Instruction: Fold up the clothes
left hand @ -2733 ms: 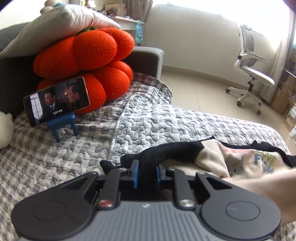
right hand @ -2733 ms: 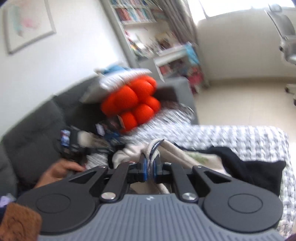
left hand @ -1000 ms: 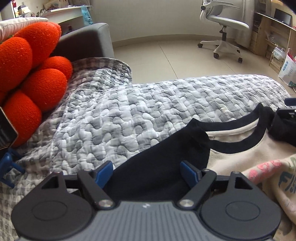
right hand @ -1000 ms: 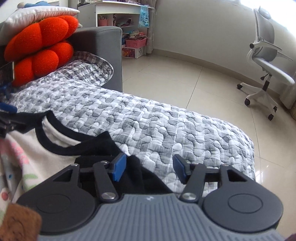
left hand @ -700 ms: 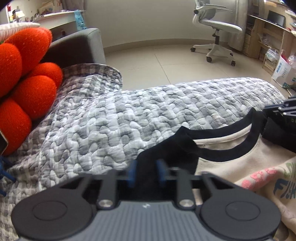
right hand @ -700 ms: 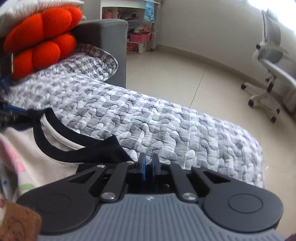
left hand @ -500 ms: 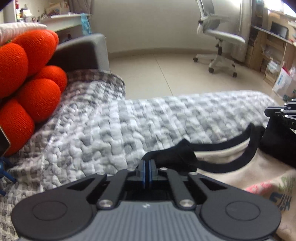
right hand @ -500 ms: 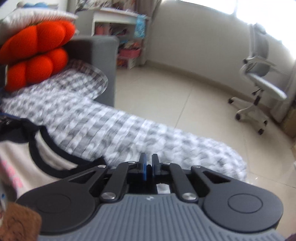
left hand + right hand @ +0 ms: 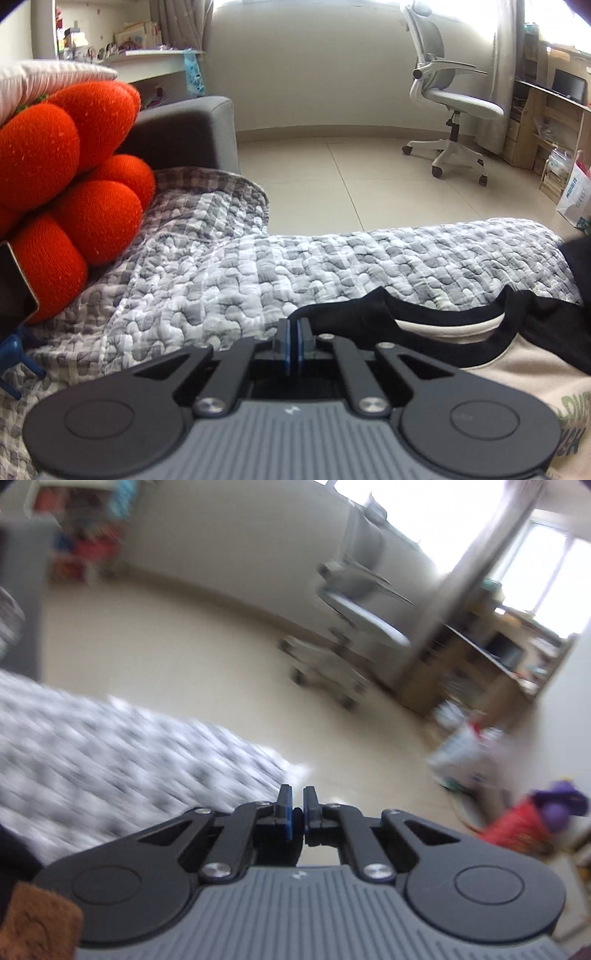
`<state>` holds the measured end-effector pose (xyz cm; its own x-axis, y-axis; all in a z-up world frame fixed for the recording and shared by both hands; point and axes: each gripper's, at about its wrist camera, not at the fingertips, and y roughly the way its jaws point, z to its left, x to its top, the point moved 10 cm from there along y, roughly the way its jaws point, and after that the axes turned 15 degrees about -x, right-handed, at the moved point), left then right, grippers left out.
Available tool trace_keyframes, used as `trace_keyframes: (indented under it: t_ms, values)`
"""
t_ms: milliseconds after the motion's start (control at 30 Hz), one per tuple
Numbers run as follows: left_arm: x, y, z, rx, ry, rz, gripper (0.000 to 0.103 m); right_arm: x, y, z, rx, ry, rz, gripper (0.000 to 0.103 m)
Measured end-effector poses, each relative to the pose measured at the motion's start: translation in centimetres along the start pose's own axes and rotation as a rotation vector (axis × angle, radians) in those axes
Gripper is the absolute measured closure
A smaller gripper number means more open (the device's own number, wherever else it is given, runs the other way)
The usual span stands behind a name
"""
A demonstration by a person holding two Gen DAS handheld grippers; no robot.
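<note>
Cream and black cloth fills the lower right of the left wrist view: a T-shirt [image 9: 517,365] with a black neckband and black sleeves lies on the grey quilted cover [image 9: 295,266] of the bed, its neck opening turned toward the far edge. The left hand-held gripper [image 9: 294,341] has its blue pads pressed together, pinching the black shoulder fabric at the shirt's left end. To the left, an orange knitted cushion [image 9: 70,177] leans against the grey sofa arm [image 9: 184,129], with a white pillow [image 9: 48,79] on top and the corner of a phone [image 9: 14,284] on a blue stand [image 9: 16,356] in front. Across the tiled floor stands a white office chair [image 9: 450,99] beside a wooden desk [image 9: 550,107].

From the right wrist, everything is smeared with motion blur. The right hand-held gripper [image 9: 296,818] is closed down to a narrow slit; dark material sits between the fingers lower down, though the blur hides whether it is the shirt. Beyond it run the quilted cover [image 9: 122,757], bare floor and the blurred office chair [image 9: 351,620].
</note>
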<state>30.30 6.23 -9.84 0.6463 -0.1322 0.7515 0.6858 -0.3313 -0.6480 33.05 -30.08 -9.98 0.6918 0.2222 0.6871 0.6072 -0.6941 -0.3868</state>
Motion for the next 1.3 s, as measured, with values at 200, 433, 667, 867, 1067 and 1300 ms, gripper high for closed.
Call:
trace_keyframes:
  t_ms: [200, 433, 667, 867, 1067, 1300]
  values:
    - [-0.5, 1.1, -0.3, 0.001, -0.001, 0.034, 0.099, 1.0, -4.2, 2.6, 0.208, -0.054, -0.151, 0.049]
    - [-1.1, 1.7, 0.0, -0.001, -0.020, 0.058, 0.099, 1.6, -11.1, 8.1, 0.657, -0.096, -0.247, 0.035]
    - [-0.9, 1.5, 0.1, -0.017, -0.032, 0.045, 0.099, -0.8, -11.9, 11.7, 0.784, -0.164, -0.153, 0.043]
    - [-0.2, 1.0, 0.0, -0.019, -0.040, 0.004, 0.099, -1.4, -14.1, 12.0, 0.815, -0.203, -0.189, 0.101]
    - [1.5, 0.4, 0.0, -0.031, -0.040, -0.065, 0.099, 1.9, -13.2, 8.8, 0.682, -0.073, -0.274, 0.102]
    - [4.7, 1.6, -0.5, -0.030, -0.025, -0.135, 0.102, 5.1, -11.2, 7.3, 0.443, 0.030, -0.326, 0.102]
